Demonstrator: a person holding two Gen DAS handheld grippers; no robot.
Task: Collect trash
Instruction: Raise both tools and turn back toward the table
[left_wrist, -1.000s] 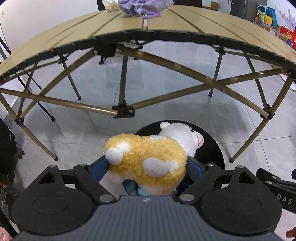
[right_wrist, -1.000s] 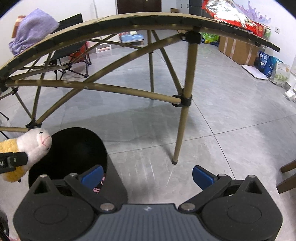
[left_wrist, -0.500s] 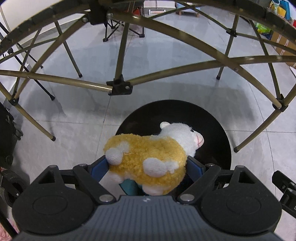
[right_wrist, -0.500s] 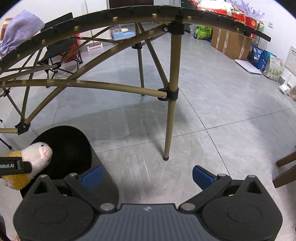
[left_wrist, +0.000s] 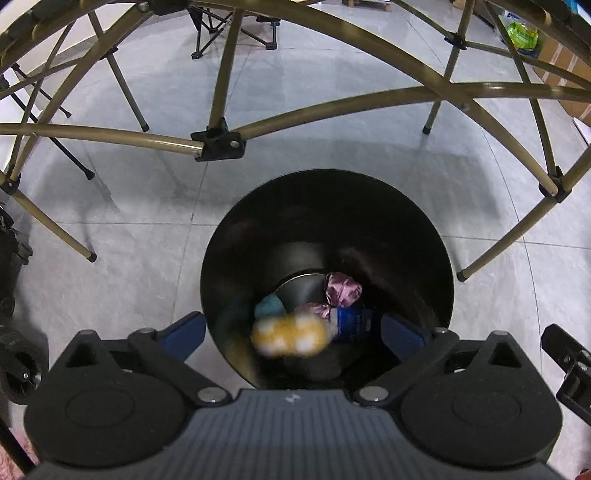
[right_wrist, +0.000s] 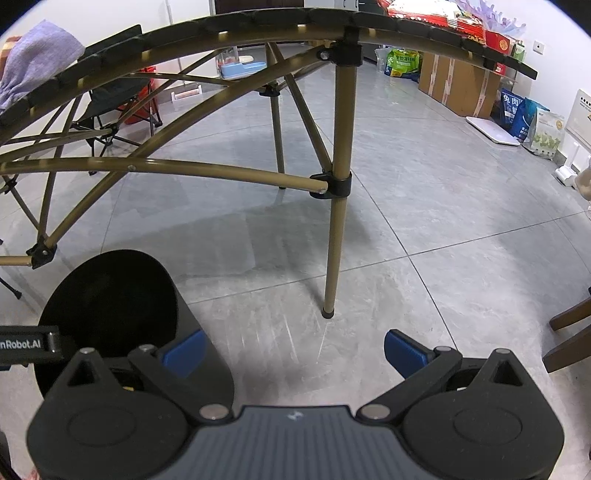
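Plush sheep (left_wrist: 290, 336), yellow with white patches and blurred, sits inside the black bin (left_wrist: 236, 236) in the left wrist view, down among a pink crinkled wrapper (left_wrist: 341, 290), a blue-labelled packet (left_wrist: 352, 321) and a teal scrap (left_wrist: 269, 307). Left gripper (left_wrist: 291, 326) hangs directly over the bin mouth; its jaws have just been opening and stand wide, blue pads to either side, neither pad on the toy, which is free below them. Grey tiled floor (left_wrist: 147, 206) all round, gold-coloured folding table legs (left_wrist: 221, 74) arching over it. Right wrist view: right gripper (right_wrist: 293, 350) spread wide with bare floor between its pads, nothing held. Bin (right_wrist: 110, 295) stands at lower left, just beside the left pad; its inside is dark from here, sheep not visible. A table leg (right_wrist: 338, 236) stands ahead on the tiles. Purple cloth (right_wrist: 33, 62) lies on the tabletop edge at upper left. Cardboard boxes (right_wrist: 458, 81) and bags line the far wall.
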